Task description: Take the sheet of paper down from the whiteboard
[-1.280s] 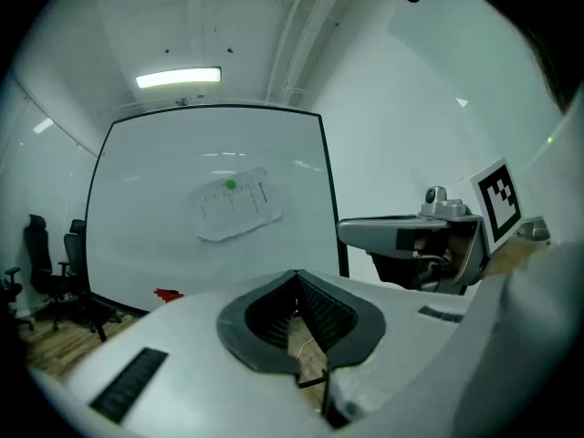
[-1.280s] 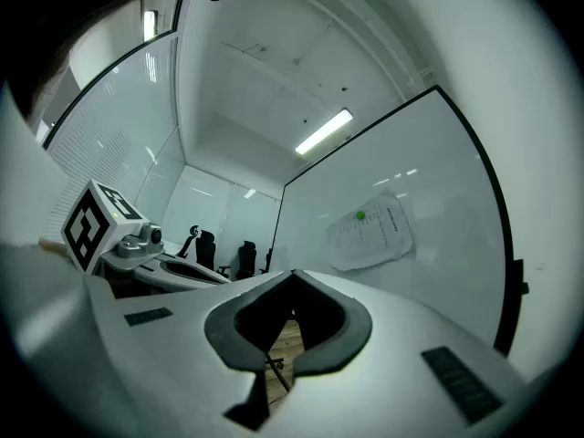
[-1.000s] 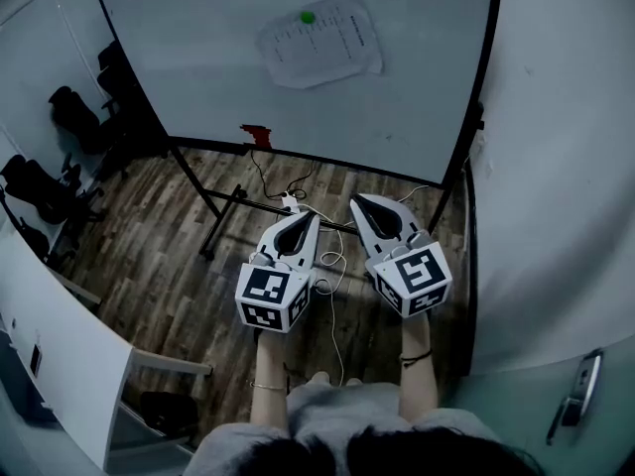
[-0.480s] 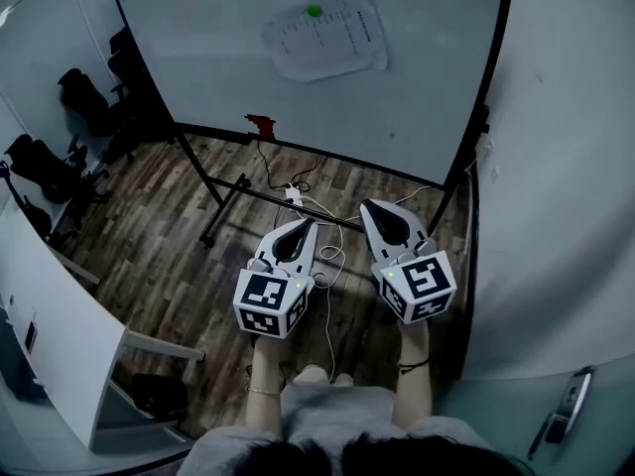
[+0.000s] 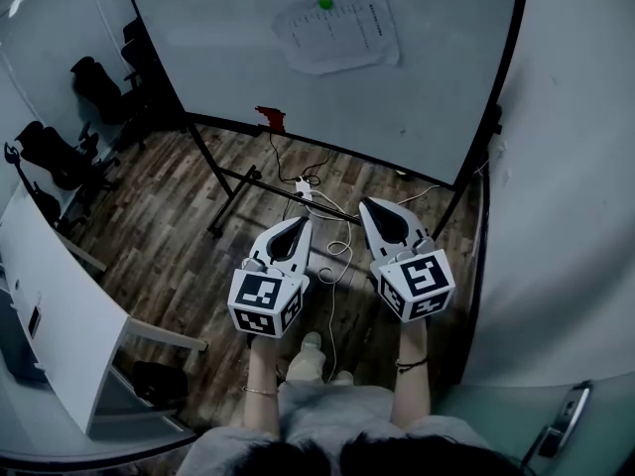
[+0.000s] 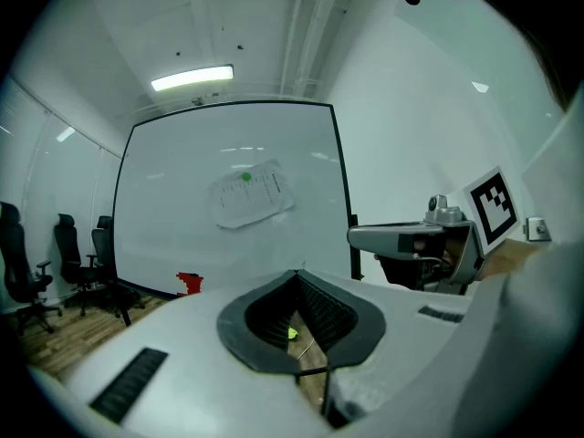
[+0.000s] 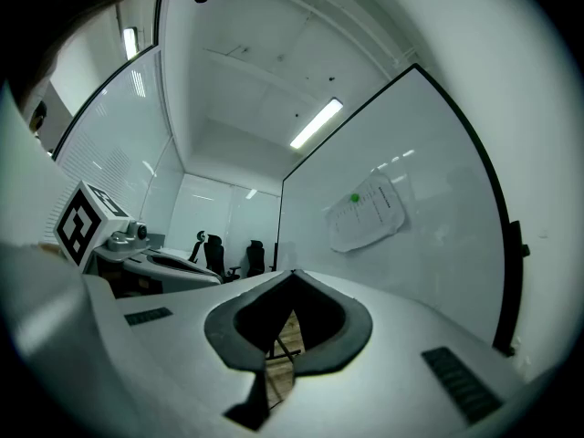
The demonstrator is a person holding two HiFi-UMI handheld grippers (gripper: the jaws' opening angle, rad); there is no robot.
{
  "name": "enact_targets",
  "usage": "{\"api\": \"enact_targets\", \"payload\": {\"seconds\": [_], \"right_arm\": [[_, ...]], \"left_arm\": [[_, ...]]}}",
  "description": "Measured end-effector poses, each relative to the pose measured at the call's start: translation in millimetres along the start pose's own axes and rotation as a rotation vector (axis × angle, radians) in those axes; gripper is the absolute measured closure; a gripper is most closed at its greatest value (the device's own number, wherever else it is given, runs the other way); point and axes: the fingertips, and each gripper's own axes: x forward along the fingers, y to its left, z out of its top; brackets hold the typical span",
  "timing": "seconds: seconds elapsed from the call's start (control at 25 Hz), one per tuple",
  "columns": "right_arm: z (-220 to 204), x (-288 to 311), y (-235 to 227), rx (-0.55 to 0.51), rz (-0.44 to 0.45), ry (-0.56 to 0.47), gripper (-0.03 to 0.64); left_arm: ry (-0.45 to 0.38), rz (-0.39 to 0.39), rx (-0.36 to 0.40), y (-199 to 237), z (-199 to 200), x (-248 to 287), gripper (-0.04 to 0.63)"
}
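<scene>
Paper [image 5: 337,28] sits on the far whiteboard [image 5: 218,58], upper part, right of centre, pinned by one green magnet [image 5: 324,4] near its top edge. Both grippers near, well apart from it, low over the floor. Left gripper [image 5: 302,222] jaws closed, nothing in them; right gripper [image 5: 366,205] also closed, empty. Paper likely light, limp, tears easily; edges look wavy, so pinch a lower corner, or lift the magnet first
</scene>
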Motion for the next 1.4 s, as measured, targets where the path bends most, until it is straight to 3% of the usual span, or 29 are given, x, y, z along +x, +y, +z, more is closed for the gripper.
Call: {"api": "enact_targets", "payload": {"seconds": [0.48,1.4], "right_arm": [[-4,53,-10,-0.007,0.003,-0.003,0.617],[1,196,-52,-0.032,-0.136,0.0,0.617]], "left_arm": [[-0.009,-0.011,0.006,43,1,34,0.591],[-0.047,-0.16,-0.003,166,22,142,0.591]]}}
